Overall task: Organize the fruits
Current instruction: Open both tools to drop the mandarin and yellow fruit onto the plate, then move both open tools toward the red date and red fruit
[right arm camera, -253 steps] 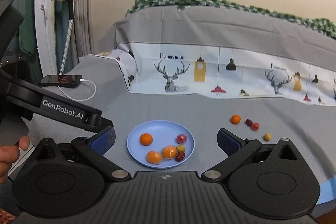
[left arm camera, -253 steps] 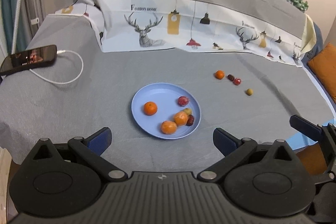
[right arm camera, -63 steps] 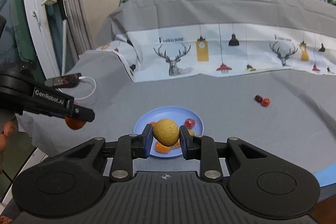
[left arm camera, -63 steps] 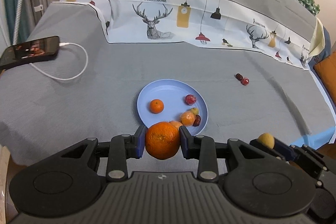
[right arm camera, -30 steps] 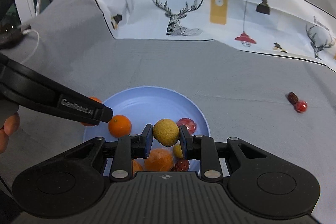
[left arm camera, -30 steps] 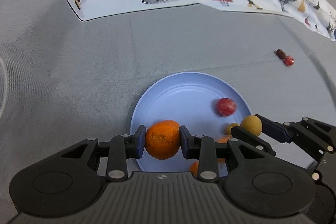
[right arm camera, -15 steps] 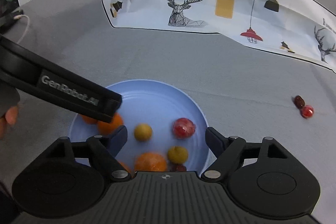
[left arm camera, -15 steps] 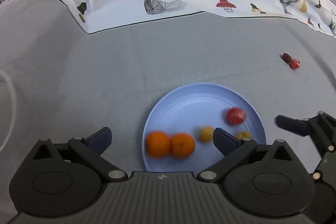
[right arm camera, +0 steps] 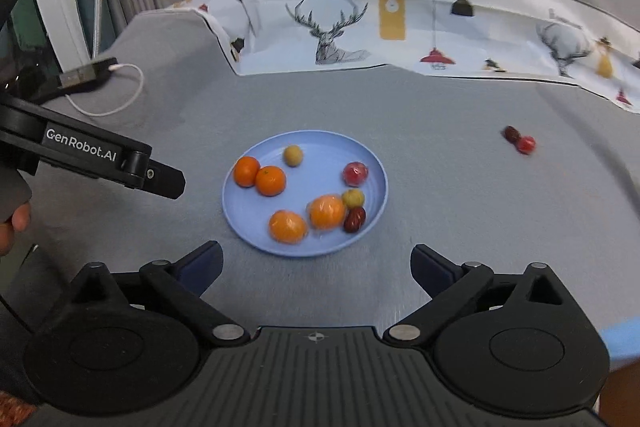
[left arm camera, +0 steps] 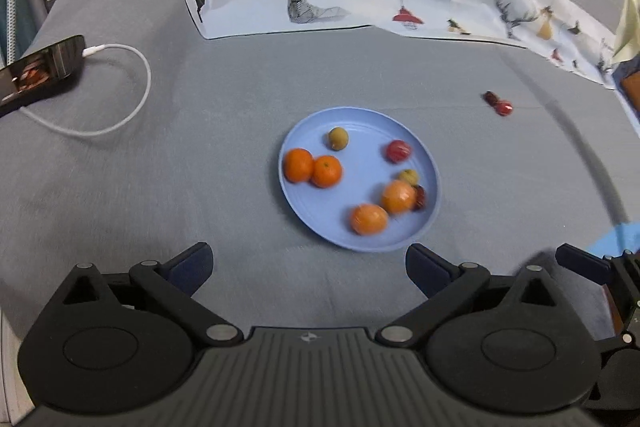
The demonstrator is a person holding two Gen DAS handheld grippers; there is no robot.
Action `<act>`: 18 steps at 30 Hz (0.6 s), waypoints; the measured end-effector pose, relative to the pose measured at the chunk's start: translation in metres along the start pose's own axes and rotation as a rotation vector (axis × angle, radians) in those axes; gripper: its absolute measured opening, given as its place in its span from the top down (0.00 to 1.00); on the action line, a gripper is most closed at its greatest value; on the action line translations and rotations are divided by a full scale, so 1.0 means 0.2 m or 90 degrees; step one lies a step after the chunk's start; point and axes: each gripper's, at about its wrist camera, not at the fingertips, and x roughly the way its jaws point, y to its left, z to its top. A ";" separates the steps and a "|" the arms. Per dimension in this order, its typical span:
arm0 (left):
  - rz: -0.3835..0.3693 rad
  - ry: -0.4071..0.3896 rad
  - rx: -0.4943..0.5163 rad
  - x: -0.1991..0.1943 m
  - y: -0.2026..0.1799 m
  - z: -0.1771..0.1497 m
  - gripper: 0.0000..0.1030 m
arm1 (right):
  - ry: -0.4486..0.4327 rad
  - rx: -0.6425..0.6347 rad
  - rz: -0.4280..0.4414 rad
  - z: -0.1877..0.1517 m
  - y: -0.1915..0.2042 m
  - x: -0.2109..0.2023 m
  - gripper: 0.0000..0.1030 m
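Left gripper (left arm camera: 308, 267) and right gripper (right arm camera: 316, 265), both released and empty, hover near the round light-blue plate (right arm camera: 248, 223) holding eight fruits. Two small dark-red fruits (right arm camera: 519, 139) lie far right on the grey cloth (right arm camera: 440, 131); collecting them is judged next.

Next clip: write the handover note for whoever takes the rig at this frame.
Left gripper: open, holding nothing, short of the blue plate.
Right gripper: open, holding nothing.
Done: plate holds four oranges, two yellow-green fruits, a red fruit and a dark red one.
Left: a dark red fruit and a red fruit lie touching on the grey cloth, right of the plate.
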 end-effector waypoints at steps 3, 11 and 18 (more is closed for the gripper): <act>-0.003 -0.013 0.006 -0.09 -0.04 -0.08 0.01 | -0.038 -0.009 -0.011 -0.03 0.03 -0.11 0.01; 0.019 -0.074 0.004 -0.31 -0.10 -0.22 0.00 | -0.113 -0.023 -0.025 -0.07 0.07 -0.32 0.01; 0.025 -0.086 -0.003 -0.39 -0.10 -0.27 0.00 | -0.144 -0.046 -0.019 -0.09 0.12 -0.41 0.01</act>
